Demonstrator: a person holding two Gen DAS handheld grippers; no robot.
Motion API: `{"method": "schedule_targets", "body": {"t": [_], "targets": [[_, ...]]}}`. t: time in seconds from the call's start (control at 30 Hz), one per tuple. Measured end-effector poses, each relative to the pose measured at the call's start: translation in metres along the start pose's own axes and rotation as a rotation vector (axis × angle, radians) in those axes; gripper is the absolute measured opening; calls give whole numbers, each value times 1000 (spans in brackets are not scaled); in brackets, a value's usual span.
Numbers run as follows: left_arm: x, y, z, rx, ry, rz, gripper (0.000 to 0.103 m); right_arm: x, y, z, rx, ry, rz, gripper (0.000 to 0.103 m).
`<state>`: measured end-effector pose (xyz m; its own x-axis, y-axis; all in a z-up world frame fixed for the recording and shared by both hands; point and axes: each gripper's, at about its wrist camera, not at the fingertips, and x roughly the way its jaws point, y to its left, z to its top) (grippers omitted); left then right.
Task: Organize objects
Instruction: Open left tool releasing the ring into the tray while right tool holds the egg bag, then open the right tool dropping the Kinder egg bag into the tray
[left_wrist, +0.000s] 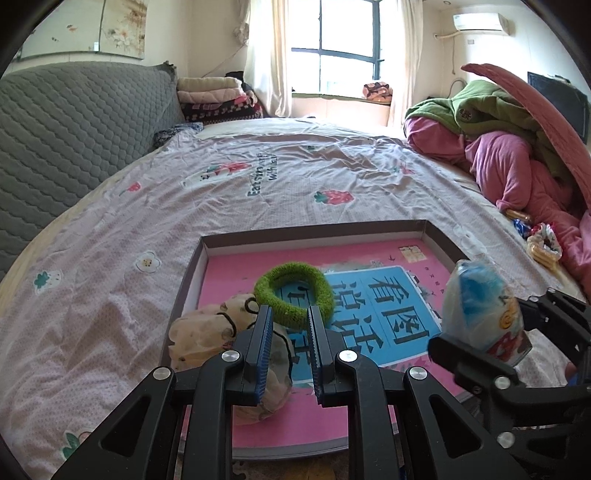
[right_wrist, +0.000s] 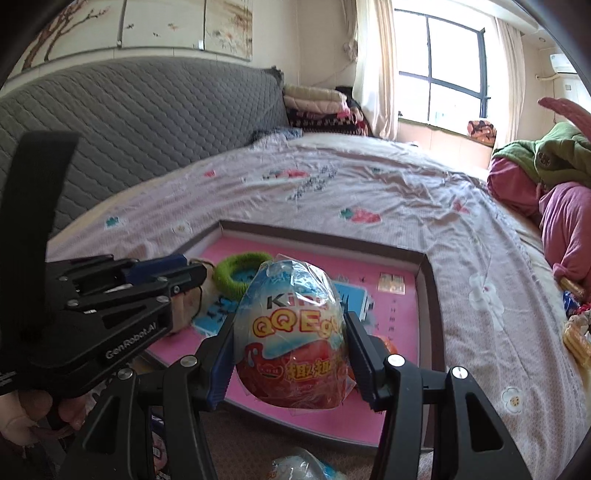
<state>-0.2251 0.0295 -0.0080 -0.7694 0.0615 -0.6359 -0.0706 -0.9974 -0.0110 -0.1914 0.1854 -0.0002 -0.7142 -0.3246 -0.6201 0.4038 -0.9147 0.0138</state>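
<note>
Right gripper (right_wrist: 290, 345) clamps the wrapped toy egg (right_wrist: 291, 332) upright, its long axis vertical, over the near edge of the pink tray (right_wrist: 424, 280); left gripper (left_wrist: 290, 325) hangs shut and empty beside the green hair tie (left_wrist: 293, 291)

Both views are lit by daylight entering through the window (left_wrist: 345, 48) at the far wall; its panes are overexposed to near white, and the curtains (left_wrist: 267, 55) beside it glow. Illumination over the bedspread (left_wrist: 258, 184) is soft and even, with faint shading in its creases. Fisheye distortion bends the headboard (right_wrist: 129, 122) and the bed's edges into arcs, and black vignetting fills the corners. The room appears reasonably sharp in the left wrist view. In the right wrist view the bedspread prints look smeared, while the plastic-wrapped egg (right_wrist: 291, 328) carries small glare spots.
</note>
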Motion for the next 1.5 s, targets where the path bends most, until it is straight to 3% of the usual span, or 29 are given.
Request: {"method": "schedule_targets", "body": {"t": [0.43,1.3,1.5], "targets": [[11,-4,-10,11,48,-16,19,32,1,-11,-11,156,-12,55],[20,-4,-22,0,133,-22,19,33,1,-14,11,225,-26,55],[16,-1,-21,-8,143,-21,23,30,1,-12,7,225,-23,56]]}}
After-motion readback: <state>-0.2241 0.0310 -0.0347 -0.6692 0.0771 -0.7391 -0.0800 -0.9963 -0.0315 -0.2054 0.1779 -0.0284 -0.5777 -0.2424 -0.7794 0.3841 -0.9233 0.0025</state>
